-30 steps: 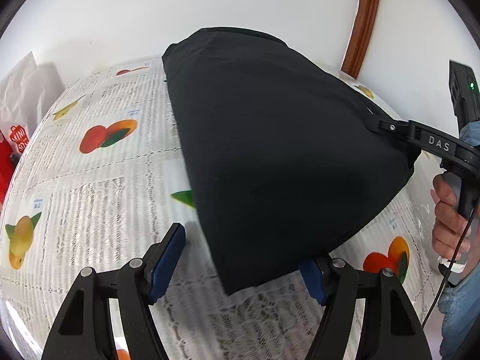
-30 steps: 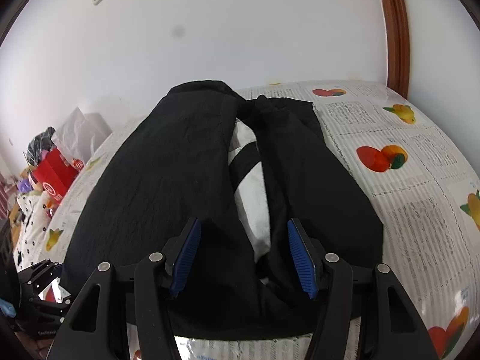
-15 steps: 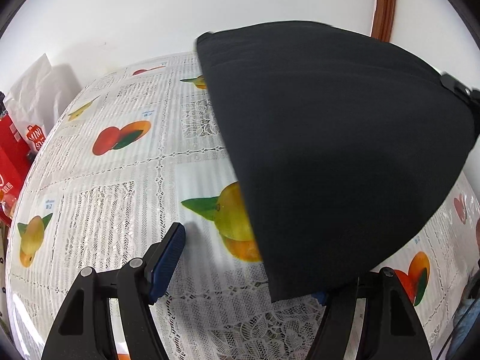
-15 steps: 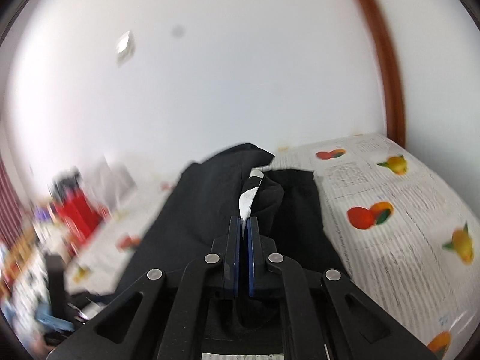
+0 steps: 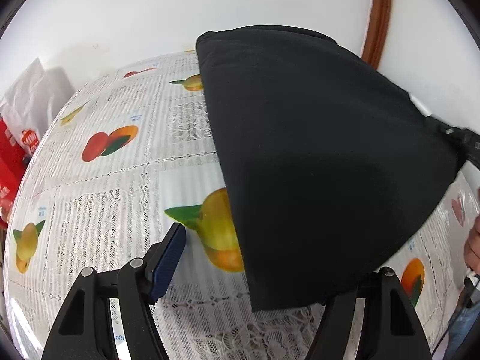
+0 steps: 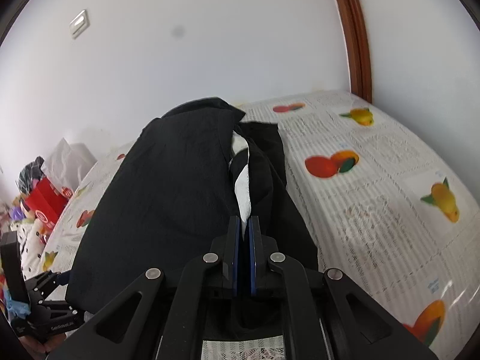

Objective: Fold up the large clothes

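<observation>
A large black garment with a white inner strip lies lengthwise on the fruit-print tablecloth. My right gripper is shut on a bunched fold of it, the white strip pinched between the blue pads. In the left wrist view the garment rises like a tent toward the right gripper at the right edge. My left gripper is open. Its left pad is over bare cloth, and its right finger is hidden behind the garment's hanging corner. From the right wrist view, the left gripper sits by the garment's near left corner.
A white wall and a brown door frame stand behind the table. Off the far left edge are a red bag and a white plastic bag. A person's hand shows at the right edge.
The right gripper went from open over the garment's middle to shut on the fold, and lifted a little. In the left wrist view the raised cloth moved right, uncovering more tablecloth.
</observation>
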